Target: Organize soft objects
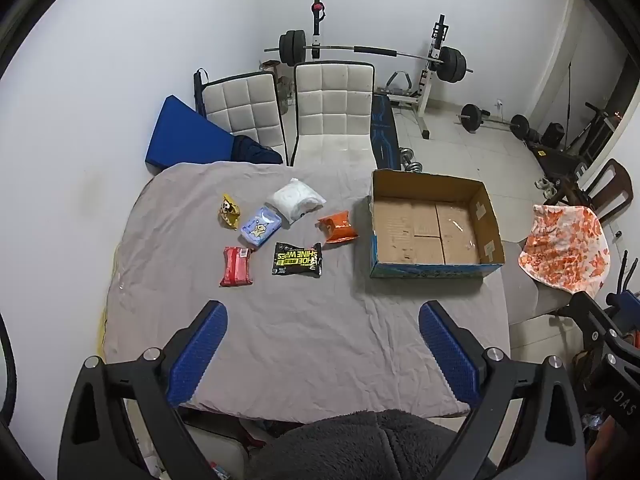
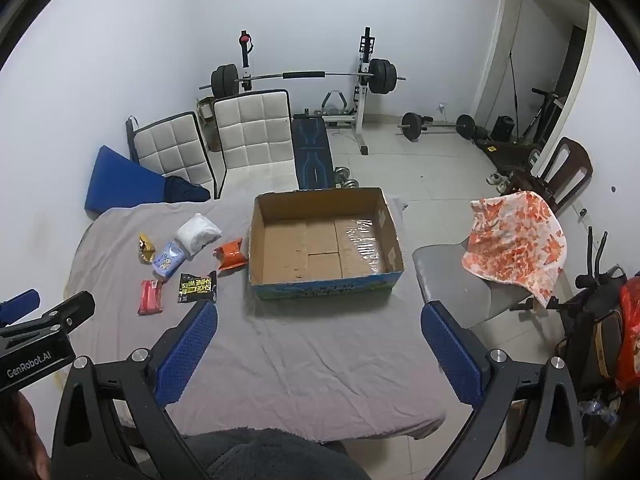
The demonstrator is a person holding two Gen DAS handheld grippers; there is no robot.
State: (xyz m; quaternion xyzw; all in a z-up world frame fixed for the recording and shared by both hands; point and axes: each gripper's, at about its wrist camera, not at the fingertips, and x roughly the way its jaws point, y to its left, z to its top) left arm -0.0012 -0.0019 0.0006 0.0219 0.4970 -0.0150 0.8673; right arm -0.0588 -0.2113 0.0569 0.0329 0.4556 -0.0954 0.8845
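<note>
Several soft packs lie on the grey-covered table (image 1: 304,340): a red pack (image 1: 237,266), a black shoe-wipes pack (image 1: 297,259), an orange pack (image 1: 338,227), a white pack (image 1: 296,199), a light-blue pack (image 1: 260,226) and a yellow pack (image 1: 229,211). An open empty cardboard box (image 1: 432,228) stands to their right; it also shows in the right wrist view (image 2: 324,244). My left gripper (image 1: 322,316) is open and empty, held near the table's front. My right gripper (image 2: 320,316) is open and empty, in front of the box.
Two white padded chairs (image 1: 332,112) stand behind the table, a blue mat (image 1: 188,136) leans at the wall. A grey chair with an orange-patterned cloth (image 2: 516,248) stands right of the table. Barbell rack (image 1: 432,64) and weights fill the back.
</note>
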